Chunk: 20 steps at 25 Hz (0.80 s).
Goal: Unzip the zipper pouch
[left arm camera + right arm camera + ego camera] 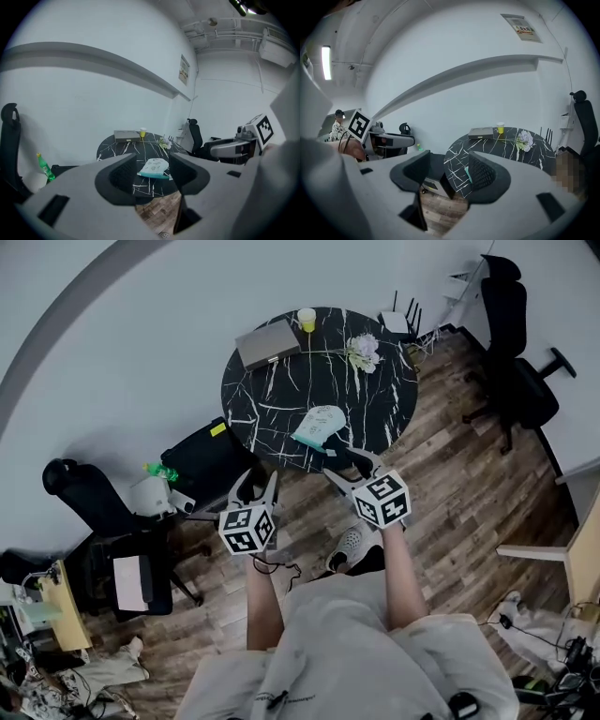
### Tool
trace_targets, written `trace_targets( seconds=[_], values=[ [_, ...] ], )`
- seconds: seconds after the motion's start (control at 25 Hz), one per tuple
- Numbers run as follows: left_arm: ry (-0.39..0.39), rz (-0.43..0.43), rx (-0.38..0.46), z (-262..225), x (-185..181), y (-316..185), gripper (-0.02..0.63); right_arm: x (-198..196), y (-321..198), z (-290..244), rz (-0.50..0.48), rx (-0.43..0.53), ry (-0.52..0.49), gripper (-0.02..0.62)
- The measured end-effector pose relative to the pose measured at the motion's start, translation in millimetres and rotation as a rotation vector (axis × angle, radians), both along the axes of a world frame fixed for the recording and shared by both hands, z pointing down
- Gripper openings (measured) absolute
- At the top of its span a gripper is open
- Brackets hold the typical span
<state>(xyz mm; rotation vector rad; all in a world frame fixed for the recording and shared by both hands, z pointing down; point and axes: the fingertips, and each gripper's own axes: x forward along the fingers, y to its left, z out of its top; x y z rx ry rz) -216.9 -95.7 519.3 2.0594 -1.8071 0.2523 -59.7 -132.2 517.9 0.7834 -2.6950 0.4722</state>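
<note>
On the black table (281, 399) lies the zipper pouch (319, 425), untouched.

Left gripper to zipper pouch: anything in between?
Nothing. Head view shows only wood floor and bare tabletop between the open left gripper and the zipper pouch.

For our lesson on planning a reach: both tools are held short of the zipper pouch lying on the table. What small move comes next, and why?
Probably bring both forward to the zipper pouch, which lies untouched near the front edge of the table. The left tool and right tool are open, empty, and not yet at the pouch.
</note>
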Motion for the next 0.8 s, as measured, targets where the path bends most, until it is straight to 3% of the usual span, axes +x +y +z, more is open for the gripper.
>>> trace_targets(
  seconds=[0.16,0.48,0.8],
  values=[
    [-0.032,-0.015,-0.048,12,-19,-24,0.225,-5,-35,6,0.003,0.005,0.016,0.262],
    [-0.007,-0.046,-0.050,21,-33,-46,0.225,-7,-60,25,-0.001,-0.018,0.043,0.262],
    [-0.002,0.059,-0.056,31,-31,-87,0.225,-7,-85,36,0.026,0.002,0.138,0.261]
  ],
)
